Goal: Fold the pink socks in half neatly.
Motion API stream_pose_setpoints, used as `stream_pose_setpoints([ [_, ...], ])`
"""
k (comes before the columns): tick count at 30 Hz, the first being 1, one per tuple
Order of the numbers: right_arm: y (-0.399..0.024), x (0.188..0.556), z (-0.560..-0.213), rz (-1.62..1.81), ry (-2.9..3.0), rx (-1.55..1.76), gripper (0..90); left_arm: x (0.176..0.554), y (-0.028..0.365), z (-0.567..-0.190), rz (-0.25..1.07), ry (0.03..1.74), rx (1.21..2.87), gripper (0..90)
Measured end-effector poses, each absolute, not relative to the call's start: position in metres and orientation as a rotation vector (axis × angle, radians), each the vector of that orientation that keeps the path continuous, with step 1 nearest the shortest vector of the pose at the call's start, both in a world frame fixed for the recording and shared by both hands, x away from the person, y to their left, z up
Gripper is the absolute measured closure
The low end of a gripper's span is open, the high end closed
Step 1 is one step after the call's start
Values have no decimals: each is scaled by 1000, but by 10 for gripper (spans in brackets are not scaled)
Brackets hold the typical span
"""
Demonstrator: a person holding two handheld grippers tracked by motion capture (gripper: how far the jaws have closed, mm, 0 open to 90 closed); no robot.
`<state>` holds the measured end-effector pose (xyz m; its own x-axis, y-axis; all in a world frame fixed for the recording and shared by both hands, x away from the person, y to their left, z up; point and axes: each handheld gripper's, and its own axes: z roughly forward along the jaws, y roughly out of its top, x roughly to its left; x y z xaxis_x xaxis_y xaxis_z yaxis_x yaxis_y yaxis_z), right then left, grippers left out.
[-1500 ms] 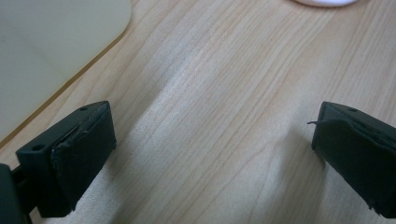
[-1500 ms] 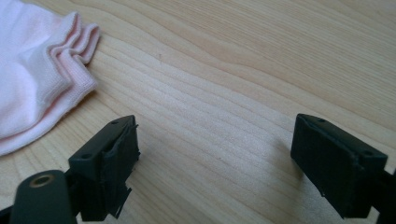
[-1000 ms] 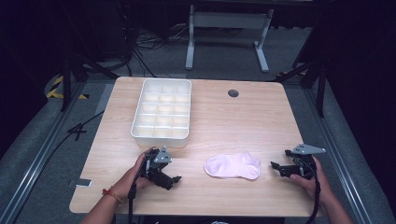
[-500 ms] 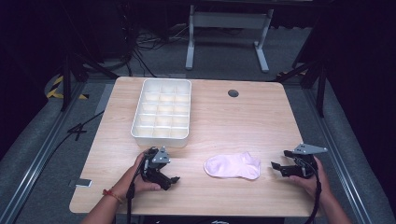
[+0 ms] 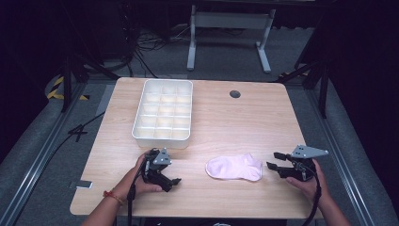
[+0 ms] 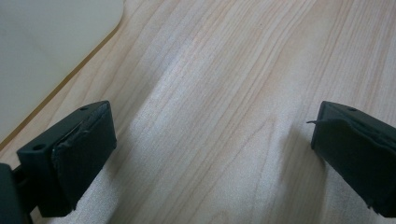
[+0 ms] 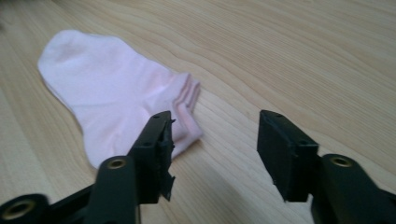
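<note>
A pale pink ankle sock (image 5: 235, 167) lies flat on the wooden table (image 5: 244, 117), near its front edge. My right gripper (image 5: 274, 160) hovers just right of the sock, pointing at its cuff. Its jaws have just been closing and stand partly open with nothing between them. In the right gripper view the sock (image 7: 121, 88) lies ahead and left of the right gripper (image 7: 215, 126), with the cuff close to the left jaw. My left gripper (image 5: 171, 182) rests left of the sock, jaws wide open over bare wood (image 6: 210, 154).
A white tray (image 5: 162, 136) with several empty compartments stands behind the left gripper; its corner (image 6: 51, 42) is near the left jaw. A dark round grommet (image 5: 235, 94) sits far right. Dark floor, cables and a metal stand surround the table.
The right gripper has lifted slightly and its jaws have narrowed. The left gripper and the sock have not moved.
</note>
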<state>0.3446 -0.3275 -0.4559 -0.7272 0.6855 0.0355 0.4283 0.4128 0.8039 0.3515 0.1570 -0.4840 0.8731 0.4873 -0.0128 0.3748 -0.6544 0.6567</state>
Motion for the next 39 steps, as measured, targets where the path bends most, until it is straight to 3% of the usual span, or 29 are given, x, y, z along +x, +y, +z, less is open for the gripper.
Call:
stream_pose_setpoints([
  [19,-283,344,-467,1174,2520,777,780,351,157,-484,214,619,2356,2],
  [31,-278,350,-479,1160,2572,782,793,352,156,-484,217,625,2351,1],
  [34,-277,349,-479,1159,2578,771,793,352,157,-482,222,645,2339,47],
  [36,-275,348,-479,1158,2581,764,793,352,158,-481,237,670,2320,163],
  [39,-273,347,-479,1152,2584,746,793,353,157,-480,211,695,2304,172],
])
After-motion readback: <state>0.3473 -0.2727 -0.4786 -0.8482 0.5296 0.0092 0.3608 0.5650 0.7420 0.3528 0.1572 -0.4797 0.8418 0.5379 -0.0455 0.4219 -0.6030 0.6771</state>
